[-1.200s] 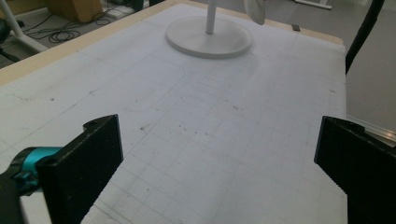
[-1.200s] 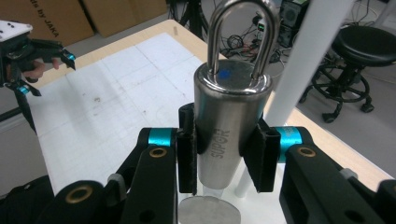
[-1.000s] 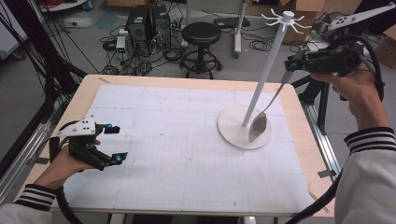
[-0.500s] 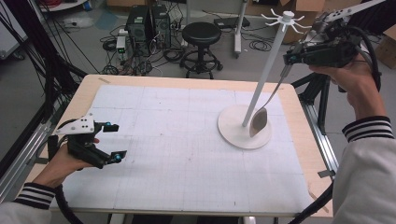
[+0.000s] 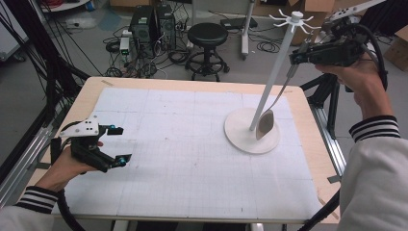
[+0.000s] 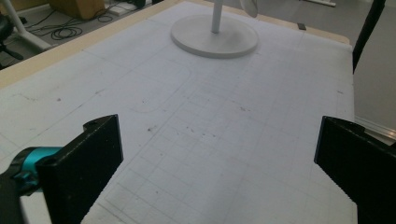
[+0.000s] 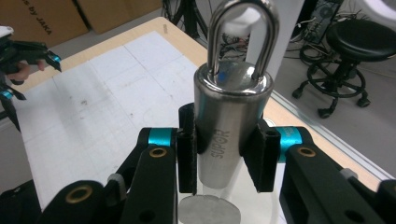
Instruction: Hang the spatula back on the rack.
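Note:
A steel spoon (image 5: 265, 124) with a long handle hangs by the white stand's pole (image 5: 274, 77), its bowl just over the round base (image 5: 240, 137). My right gripper (image 5: 300, 55) is raised at the far right, shut on the handle's thick end (image 7: 229, 116), below its hanging loop (image 7: 243, 28). The hook ring (image 5: 291, 18) tops the stand, close to the gripper. In the right gripper view the right gripper (image 7: 226, 154) pads press both sides of the handle. My left gripper (image 5: 120, 144) rests open near the table's left front edge; the left gripper (image 6: 219, 163) has nothing between its jaws.
A white gridded mat (image 5: 183, 144) covers the wooden table (image 5: 91, 96). Beyond the far edge stand a black stool (image 5: 207, 36), computer cases (image 5: 149, 24) and loose cables on the floor. Metal rails run along both table sides.
My right hand has lifted a little with the spoon, and the bowl hangs slightly higher over the base. The left gripper has stayed where it was.

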{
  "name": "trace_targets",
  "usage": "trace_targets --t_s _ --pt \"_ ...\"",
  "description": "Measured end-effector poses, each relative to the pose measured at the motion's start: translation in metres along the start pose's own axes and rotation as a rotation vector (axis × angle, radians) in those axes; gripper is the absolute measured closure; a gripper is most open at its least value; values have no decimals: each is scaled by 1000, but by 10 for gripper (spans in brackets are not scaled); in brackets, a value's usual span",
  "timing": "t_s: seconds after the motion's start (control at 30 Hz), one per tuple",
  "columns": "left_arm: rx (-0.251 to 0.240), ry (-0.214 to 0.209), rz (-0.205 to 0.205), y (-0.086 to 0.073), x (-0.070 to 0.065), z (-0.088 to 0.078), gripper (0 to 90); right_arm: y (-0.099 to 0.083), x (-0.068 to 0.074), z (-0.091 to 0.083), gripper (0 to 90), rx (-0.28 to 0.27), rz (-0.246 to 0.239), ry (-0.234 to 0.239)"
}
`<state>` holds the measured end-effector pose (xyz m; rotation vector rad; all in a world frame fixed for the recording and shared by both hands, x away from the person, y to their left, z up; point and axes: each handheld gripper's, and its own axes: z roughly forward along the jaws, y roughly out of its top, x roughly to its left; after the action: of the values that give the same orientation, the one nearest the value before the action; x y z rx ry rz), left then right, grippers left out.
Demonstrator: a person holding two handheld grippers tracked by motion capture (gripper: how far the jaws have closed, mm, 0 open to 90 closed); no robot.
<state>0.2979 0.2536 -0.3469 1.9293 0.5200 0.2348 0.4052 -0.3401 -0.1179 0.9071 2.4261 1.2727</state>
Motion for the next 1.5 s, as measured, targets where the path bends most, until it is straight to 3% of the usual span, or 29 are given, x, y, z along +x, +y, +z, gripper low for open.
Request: trace_targets --t_s 0.4,0.6,0.83,0.93,1.07,1.5 --pt "3 -3 -3 -1 1 0 17 3 -2 14 688 11 2 0" --pt "11 -1 2 0 1 1 17 -4 0 12 671 -29 -6 -2" --pt "13 2 4 0 -1 0 17 -15 6 10 472 -45 -3 -44" --pt "8 -2 8 0 -3 0 17 -26 13 8 410 -56 -5 -53" --pt "5 -14 15 1 -6 -1 17 -43 25 6 264 -73 -4 -82" --pt "-7 -23 31 2 -14 -4 17 -85 53 21 4 -103 -59 10"
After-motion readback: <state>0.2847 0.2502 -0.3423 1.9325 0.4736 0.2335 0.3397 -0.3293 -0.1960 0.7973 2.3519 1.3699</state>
